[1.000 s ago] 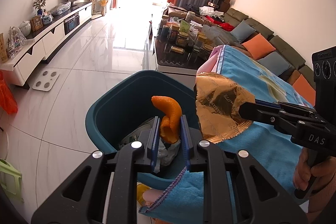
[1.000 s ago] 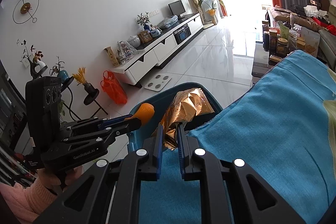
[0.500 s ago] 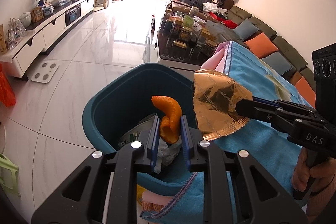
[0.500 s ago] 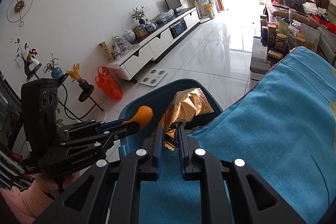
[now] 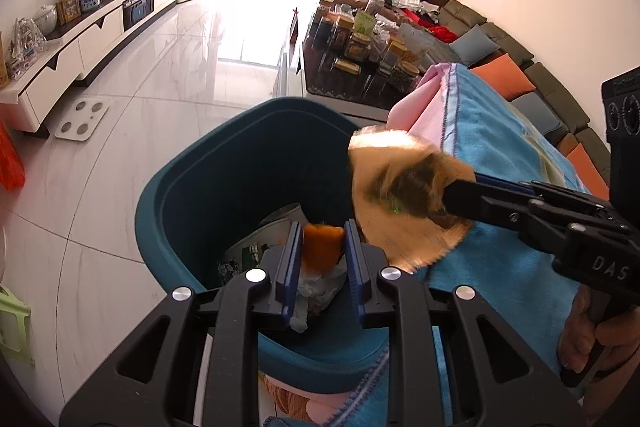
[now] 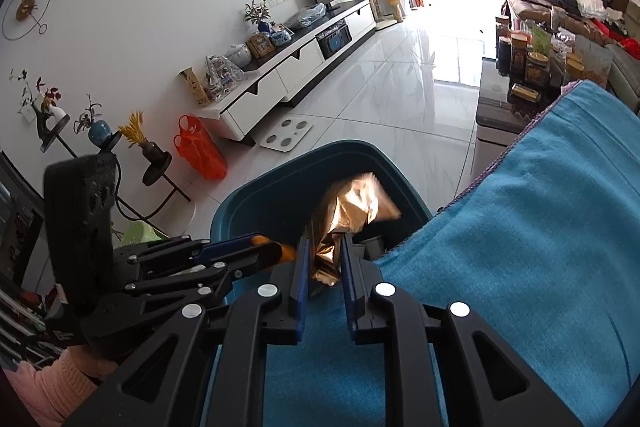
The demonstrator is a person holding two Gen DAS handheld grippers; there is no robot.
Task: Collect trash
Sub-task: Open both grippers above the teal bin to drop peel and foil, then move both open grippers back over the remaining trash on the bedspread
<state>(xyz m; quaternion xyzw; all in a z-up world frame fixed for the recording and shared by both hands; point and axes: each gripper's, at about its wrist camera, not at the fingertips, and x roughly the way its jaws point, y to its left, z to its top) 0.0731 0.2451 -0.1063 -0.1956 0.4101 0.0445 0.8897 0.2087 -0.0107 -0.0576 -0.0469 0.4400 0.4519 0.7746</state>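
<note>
While both are hanging over the teal bin [image 5: 176,227], the left hand-held gripper [image 5: 320,251] is loosening on orange peel [image 5: 322,247] and the right hand-held gripper [image 6: 325,259] on gold foil wrapper [image 6: 352,207]; widening fully should be dropping both inside.

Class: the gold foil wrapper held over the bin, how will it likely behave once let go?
The gold foil wrapper looks thin and crumpled, so probably very light and floppy. It may flutter, not drop straight. Being over the blue bin, it should likely land inside.

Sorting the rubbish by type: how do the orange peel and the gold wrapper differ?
The orange peel is small, thick and matte; the gold wrapper is a broad, thin, shiny, crinkled sheet. The left gripper holds the peel, the right gripper the wrapper. Both hang over the teal bin.
</note>
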